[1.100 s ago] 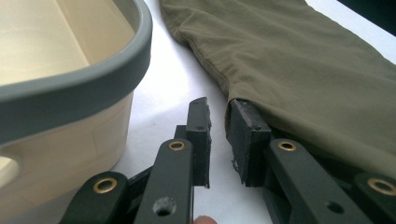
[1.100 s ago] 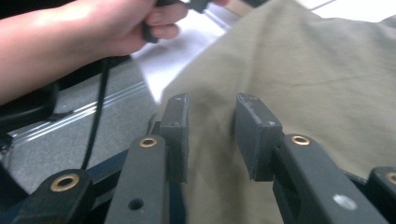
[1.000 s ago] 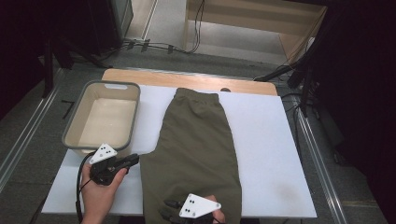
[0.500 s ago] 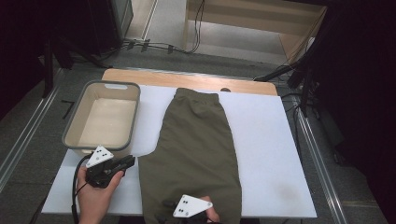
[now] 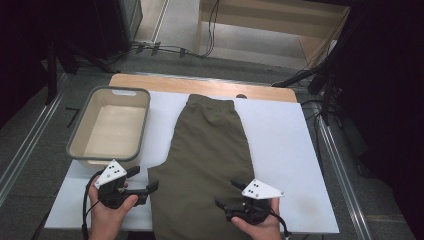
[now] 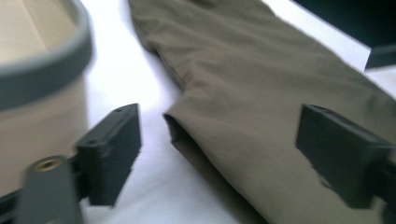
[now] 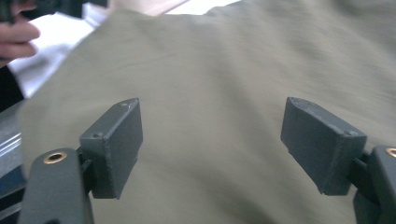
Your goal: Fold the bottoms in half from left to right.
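High view: white counter with a wood strip along the far edge, dark room and cables behind. Olive trousers lie flat down the middle, waistband far, hems at the near edge. Grey-rimmed tub sits far-left, well apart from the cloth. Left tool sits just beside the trousers' near-left edge, jaws spread, nothing in them. Right tool sits over the near-right part of the cloth, jaws also spread. Both have just been opening; no cloth is pinched.

Left gripper view: jaws released and wide, straddling the trousers' left edge where a fold lifts slightly off the counter. Tub wall close at left.

Right gripper view: jaws released, hanging above the trousers, no contact visible. Fabric is smooth and matte with faint creases; looks thin and limp. The left hand shows at top-left.

Read: looks like a regrasp between smoothing and folding. Next move probably needs both tools down on the near hems or side edges, pinching through all layers evenly, else the cloth will skew when lifted.
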{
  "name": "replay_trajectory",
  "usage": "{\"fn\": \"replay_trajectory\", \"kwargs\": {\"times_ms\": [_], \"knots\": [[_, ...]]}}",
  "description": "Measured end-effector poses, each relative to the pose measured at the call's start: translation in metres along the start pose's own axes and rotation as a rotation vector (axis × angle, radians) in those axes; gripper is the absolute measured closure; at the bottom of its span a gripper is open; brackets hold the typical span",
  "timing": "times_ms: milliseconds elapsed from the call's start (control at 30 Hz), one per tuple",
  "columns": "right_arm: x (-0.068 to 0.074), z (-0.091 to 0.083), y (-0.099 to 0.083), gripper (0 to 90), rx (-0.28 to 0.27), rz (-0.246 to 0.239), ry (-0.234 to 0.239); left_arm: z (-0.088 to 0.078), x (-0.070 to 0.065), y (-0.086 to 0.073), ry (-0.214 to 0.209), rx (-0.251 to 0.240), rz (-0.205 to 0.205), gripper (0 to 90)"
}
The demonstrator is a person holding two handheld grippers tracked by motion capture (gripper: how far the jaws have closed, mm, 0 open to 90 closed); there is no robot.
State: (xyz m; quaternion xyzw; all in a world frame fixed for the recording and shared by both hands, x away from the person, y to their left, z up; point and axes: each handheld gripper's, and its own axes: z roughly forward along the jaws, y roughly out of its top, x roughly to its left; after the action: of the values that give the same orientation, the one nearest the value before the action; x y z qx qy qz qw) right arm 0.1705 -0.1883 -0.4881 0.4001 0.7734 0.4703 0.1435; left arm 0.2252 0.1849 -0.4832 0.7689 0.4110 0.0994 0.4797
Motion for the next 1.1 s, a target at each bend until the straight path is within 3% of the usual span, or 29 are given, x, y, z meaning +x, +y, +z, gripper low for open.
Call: {"fn": "replay_trajectory", "kwargs": {"times_ms": [67, 233, 433, 500, 600, 700, 800, 833, 900, 1000, 1100], "knots": [[-0.01, -0.003, -0.002, 17.5, -0.001, 0.016, -0.022, 0.005, 0.0, -0.001, 0.013, 0.029, -0.008, 9.6], [-0.036, -0.01, -0.01, 18.5, 0.005, 0.064, -0.099, 0.014, 0.007, -0.009, 0.098, 0.101, -0.053, 12.0], [-0.063, -0.01, -0.024, 31.1, 0.067, 0.144, -0.225, 0.018, 0.01, -0.011, 0.155, 0.134, -0.051, 21.2], [-0.069, -0.008, -0.029, 33.7, 0.095, 0.172, -0.244, 0.02, 0.009, -0.011, 0.147, 0.144, -0.048, 25.6], [-0.072, -0.004, -0.033, 39.2, 0.13, 0.186, -0.26, 0.023, 0.007, -0.012, 0.097, 0.167, -0.017, 35.2], [-0.071, -0.003, -0.033, 45.2, 0.137, 0.177, -0.255, 0.024, 0.004, -0.012, 0.075, 0.182, 0.009, 46.2], [-0.067, -0.001, -0.033, 50.3, 0.145, 0.161, -0.273, 0.024, 0.005, -0.011, 0.049, 0.209, -0.001, 64.5], [-0.066, -0.002, -0.033, 54.7, 0.147, 0.157, -0.279, 0.024, 0.007, -0.01, 0.024, 0.226, -0.006, 74.2], [-0.064, -0.003, -0.034, 67.6, 0.151, 0.146, -0.282, 0.023, 0.007, -0.011, 0.018, 0.238, 0.0, 86.6], [-0.061, -0.006, -0.037, 85.2, 0.151, 0.134, -0.231, 0.02, 0.006, -0.011, 0.013, 0.251, 0.003, 88.7], [-0.058, -0.009, -0.04, 86.7, 0.149, 0.125, -0.218, 0.015, 0.005, -0.013, 0.0, 0.266, 0.008, 88.9]]}}
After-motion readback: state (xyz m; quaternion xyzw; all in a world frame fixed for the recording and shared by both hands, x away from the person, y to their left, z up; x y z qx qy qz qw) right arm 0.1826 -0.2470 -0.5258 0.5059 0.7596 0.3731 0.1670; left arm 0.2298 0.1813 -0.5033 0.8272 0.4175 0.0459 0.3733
